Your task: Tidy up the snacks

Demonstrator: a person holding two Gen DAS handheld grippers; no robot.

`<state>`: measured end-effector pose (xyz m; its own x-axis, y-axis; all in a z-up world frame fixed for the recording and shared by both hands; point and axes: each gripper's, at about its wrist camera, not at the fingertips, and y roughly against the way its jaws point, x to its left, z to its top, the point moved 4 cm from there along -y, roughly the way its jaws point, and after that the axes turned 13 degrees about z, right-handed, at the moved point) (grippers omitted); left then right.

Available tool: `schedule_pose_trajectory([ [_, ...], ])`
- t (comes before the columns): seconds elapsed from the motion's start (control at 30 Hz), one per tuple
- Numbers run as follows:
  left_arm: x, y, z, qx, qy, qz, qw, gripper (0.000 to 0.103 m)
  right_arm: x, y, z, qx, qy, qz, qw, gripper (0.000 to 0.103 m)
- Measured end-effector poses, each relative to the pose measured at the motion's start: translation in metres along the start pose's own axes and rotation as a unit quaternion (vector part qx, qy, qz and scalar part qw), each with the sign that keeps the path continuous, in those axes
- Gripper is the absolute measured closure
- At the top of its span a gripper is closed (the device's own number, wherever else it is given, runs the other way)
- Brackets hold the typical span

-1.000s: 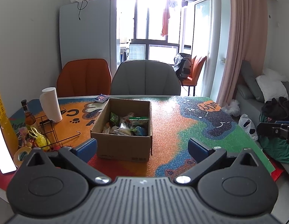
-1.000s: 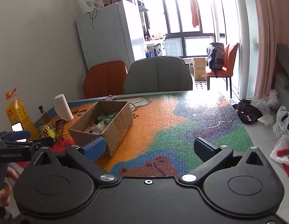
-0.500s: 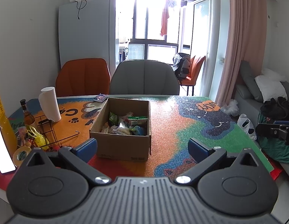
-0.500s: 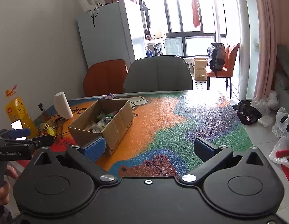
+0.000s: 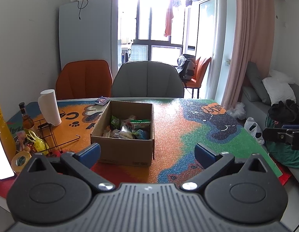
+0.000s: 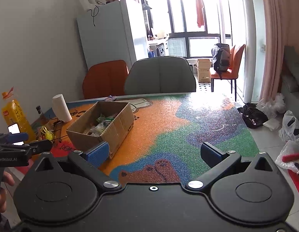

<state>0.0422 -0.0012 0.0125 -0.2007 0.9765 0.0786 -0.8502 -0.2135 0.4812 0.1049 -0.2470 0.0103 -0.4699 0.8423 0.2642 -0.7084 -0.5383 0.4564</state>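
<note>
The cardboard box (image 5: 123, 135) of snacks (image 5: 128, 128) stands on the table, straight ahead of the left gripper (image 5: 147, 152), probably the nearer one; the right gripper (image 6: 155, 152) sees it leftward. Both jaws are wide, empty.

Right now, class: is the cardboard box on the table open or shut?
Open. The cardboard box has no lid over it, and snack packets show inside.
</note>
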Motion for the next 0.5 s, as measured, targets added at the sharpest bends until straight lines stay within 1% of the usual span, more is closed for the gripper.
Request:
schedule_pose_trajectory([
  [0.5,0.0001,-0.0018,-0.0017,0.001,0.0,-0.006,1.0,0.0,-0.0009,-0.0023,-0.0012,0.0,0.002,-0.004,1.0,0.0],
])
